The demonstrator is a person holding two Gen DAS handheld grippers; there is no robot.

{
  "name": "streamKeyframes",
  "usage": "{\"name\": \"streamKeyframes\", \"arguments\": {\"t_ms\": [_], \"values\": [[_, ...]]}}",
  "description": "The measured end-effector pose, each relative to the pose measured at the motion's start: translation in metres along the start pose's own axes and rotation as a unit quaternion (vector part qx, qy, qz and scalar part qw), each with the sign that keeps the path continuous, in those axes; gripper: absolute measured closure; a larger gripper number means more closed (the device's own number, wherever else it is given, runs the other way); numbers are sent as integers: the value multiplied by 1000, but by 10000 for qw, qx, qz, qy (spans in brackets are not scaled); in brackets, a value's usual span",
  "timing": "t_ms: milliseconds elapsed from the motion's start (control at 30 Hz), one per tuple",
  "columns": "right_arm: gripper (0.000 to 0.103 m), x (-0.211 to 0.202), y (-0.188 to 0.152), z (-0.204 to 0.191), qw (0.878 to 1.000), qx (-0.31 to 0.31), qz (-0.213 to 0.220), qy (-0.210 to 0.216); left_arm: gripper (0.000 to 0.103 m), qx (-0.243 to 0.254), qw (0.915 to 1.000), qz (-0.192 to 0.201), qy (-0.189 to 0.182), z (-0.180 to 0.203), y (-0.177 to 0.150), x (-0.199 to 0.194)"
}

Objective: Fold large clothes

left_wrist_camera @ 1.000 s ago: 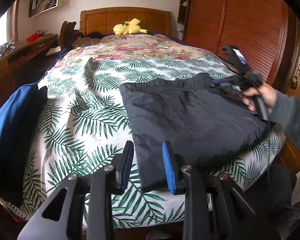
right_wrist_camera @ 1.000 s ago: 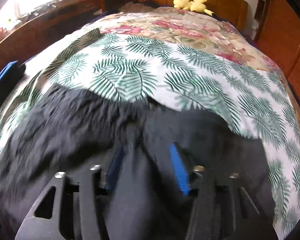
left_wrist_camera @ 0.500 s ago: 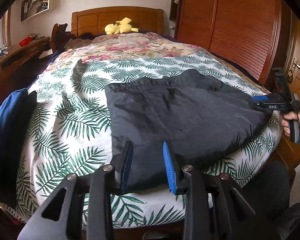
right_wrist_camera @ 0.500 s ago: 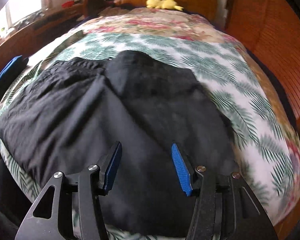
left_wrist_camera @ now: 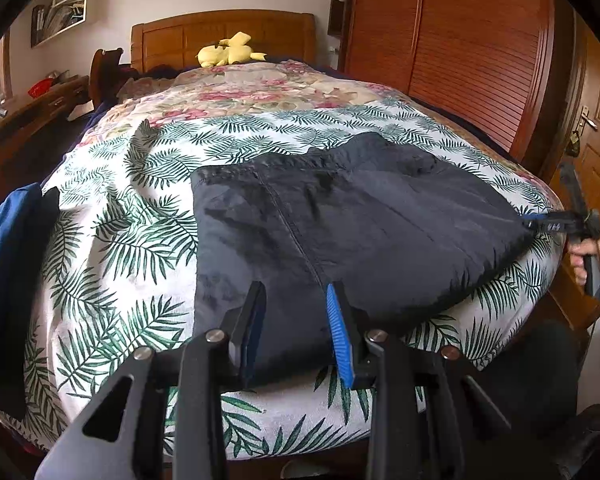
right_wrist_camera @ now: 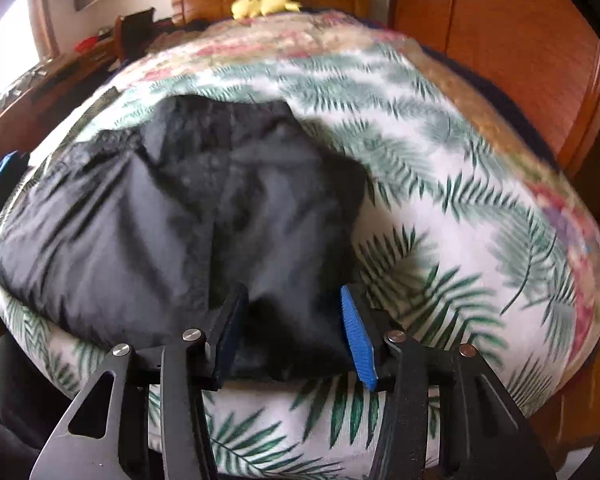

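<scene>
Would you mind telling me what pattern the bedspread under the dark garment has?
The bedspread is white with green fern leaves, clearest in the left wrist view.

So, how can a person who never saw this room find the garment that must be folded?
Look at the bed with the palm-leaf cover. The black garment lies flat near its foot. Unlike the blue cloth at the bed's side, it is black and spread out.
</scene>
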State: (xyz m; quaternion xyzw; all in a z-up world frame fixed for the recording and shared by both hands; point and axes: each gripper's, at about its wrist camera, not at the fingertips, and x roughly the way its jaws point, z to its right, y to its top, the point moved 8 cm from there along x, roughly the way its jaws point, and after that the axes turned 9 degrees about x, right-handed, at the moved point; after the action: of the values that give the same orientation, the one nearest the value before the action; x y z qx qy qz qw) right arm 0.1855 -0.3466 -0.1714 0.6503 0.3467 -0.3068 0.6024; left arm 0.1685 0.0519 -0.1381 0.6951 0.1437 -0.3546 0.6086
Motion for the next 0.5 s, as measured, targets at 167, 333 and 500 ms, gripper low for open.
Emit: {"name": "streamKeyframes", "arguments": {"t_ms": [167, 333, 500], "values": [[61, 15, -16, 13, 9998, 117, -121, -105, 73, -59, 10000, -36, 67, -7, -4, -2], [61, -6, -9, 2, 9987, -96, 108, -491, 73, -83, 9999, -78, 96, -12, -10, -2], [58, -29, 6, -32, 9976, -292, 528, -335, 72, -123, 9998, -131, 121, -17, -17, 0]]}}
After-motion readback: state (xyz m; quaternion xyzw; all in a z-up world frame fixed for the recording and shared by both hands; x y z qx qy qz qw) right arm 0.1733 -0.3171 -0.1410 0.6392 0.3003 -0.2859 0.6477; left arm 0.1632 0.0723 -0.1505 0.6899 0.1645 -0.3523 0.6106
